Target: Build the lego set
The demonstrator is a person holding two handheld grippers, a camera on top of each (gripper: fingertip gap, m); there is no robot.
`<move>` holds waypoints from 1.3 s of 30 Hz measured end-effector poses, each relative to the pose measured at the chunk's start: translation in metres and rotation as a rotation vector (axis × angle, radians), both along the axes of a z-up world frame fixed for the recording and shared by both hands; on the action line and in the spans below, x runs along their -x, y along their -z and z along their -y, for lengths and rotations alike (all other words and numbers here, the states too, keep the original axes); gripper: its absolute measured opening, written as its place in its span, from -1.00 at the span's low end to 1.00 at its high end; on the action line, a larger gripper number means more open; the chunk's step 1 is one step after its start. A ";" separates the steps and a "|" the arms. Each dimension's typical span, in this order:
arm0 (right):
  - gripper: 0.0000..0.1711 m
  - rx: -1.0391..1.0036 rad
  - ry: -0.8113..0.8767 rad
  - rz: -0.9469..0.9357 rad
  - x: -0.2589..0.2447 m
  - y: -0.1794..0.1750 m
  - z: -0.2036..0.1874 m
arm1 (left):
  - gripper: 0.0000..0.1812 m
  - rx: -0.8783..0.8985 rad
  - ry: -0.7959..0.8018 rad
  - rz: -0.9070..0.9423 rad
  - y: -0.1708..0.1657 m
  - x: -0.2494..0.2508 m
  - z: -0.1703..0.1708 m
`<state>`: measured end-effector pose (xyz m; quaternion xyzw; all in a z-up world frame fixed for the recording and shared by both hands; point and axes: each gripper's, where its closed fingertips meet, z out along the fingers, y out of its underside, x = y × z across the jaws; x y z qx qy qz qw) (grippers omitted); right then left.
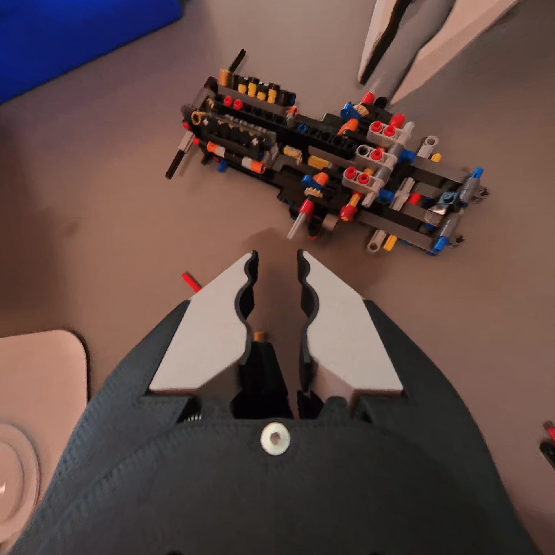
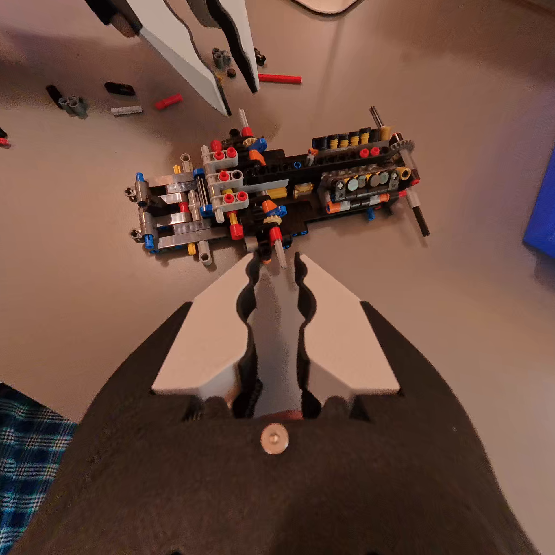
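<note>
- My left gripper (image 1: 277, 255) hangs just above the lego car (image 1: 324, 156), fingers apart, holding nothing.
- My right gripper (image 2: 276, 256) points at the lego car's side, fingers apart, empty.

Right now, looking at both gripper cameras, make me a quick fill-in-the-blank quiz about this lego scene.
1. The lego model lies on the ____.
2. Both the left gripper and the right gripper are ____ and hold nothing.
3. The long loose axle beside the left gripper is coloured ____.
4. The flat object at the table's edge is coloured ____.

Missing words: table; open; red; blue
</note>
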<state>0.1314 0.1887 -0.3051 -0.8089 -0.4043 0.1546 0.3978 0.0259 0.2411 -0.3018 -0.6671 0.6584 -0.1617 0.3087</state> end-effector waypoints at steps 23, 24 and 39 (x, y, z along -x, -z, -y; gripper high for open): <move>-0.03 -0.415 -0.096 0.006 0.052 -0.156 -0.106 | -0.66 -0.696 -0.562 0.202 -0.195 0.097 -0.120; 0.03 -0.437 -0.109 -0.010 0.065 -0.170 -0.125 | -0.65 -0.740 -0.629 0.196 -0.209 0.118 -0.132; 0.30 -0.512 -0.171 0.050 0.196 -0.250 -0.389 | -0.95 -0.670 -0.913 0.363 -0.215 0.223 -0.193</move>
